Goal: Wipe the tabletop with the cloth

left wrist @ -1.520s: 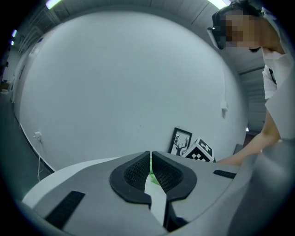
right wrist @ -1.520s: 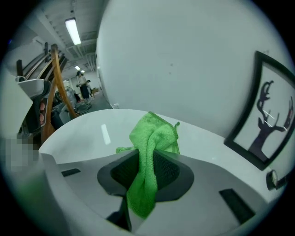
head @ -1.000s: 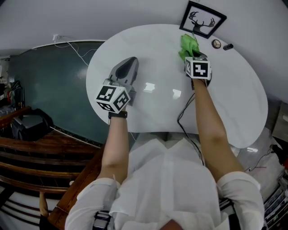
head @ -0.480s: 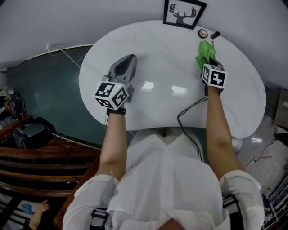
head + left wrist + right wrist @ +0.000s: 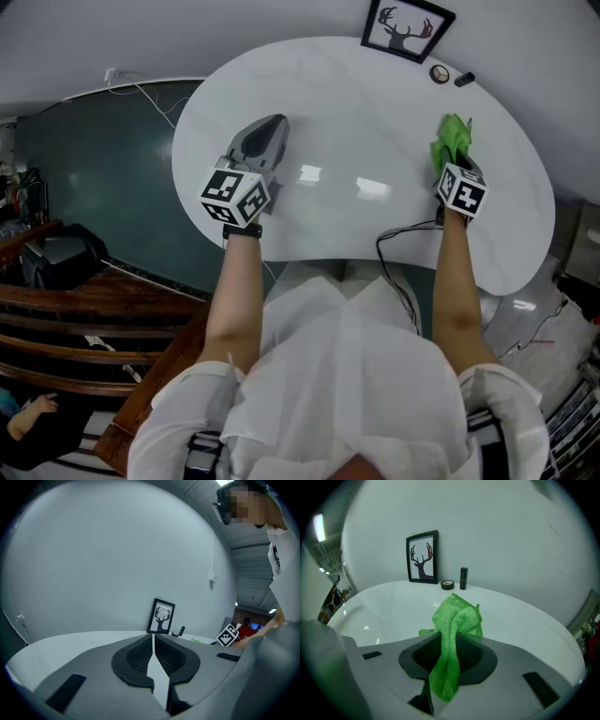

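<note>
Right gripper (image 5: 454, 161) is out on the right side of the white desk (image 5: 356, 112), its fingers (image 5: 421, 654) clamped on the green cloth (image 5: 457, 620). The cloth's bunched end pokes out ahead of the tips and lies on the desk, and a tail hangs back between the fingers. Left gripper (image 5: 273, 127) rests on the desk's left side, well apart, fingers (image 5: 135, 657) drawn together to a thin slit with nothing between them. At the far edge stand a framed antler picture (image 5: 408, 30), a small round tin (image 5: 439, 73) and a dark tube (image 5: 463, 80).
</note>
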Demonstrator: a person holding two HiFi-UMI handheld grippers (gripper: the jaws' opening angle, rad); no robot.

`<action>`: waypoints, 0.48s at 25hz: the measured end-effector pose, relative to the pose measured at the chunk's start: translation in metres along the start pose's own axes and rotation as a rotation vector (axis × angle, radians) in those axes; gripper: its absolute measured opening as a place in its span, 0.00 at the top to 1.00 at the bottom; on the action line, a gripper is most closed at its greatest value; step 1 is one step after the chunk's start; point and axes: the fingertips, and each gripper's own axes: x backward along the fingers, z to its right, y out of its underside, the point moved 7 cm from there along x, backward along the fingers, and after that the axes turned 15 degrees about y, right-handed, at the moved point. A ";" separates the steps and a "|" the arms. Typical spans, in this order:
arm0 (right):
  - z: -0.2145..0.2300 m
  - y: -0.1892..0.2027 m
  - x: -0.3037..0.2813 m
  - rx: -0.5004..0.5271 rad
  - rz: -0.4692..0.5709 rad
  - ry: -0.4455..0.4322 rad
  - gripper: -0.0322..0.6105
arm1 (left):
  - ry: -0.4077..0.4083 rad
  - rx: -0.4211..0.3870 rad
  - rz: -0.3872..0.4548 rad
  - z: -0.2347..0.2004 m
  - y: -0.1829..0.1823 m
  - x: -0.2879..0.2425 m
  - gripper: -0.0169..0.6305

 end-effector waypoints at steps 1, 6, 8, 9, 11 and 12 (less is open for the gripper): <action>-0.007 0.000 0.002 0.008 0.003 -0.008 0.82 | -0.009 0.002 0.003 -0.001 0.001 0.005 0.93; -0.059 -0.003 0.017 0.064 0.019 -0.069 0.82 | -0.041 0.013 0.021 -0.003 0.007 0.032 0.93; -0.082 -0.005 0.022 0.070 0.024 -0.083 0.82 | -0.054 0.022 0.028 -0.004 0.010 0.043 0.93; -0.094 -0.006 0.024 0.071 0.026 -0.090 0.82 | -0.063 0.025 0.031 -0.004 0.011 0.050 0.93; -0.120 -0.010 0.028 0.082 0.034 -0.110 0.82 | -0.084 0.030 0.035 -0.005 0.015 0.066 0.93; -0.134 -0.013 0.031 0.096 0.039 -0.124 0.82 | -0.098 0.032 0.036 -0.006 0.017 0.074 0.93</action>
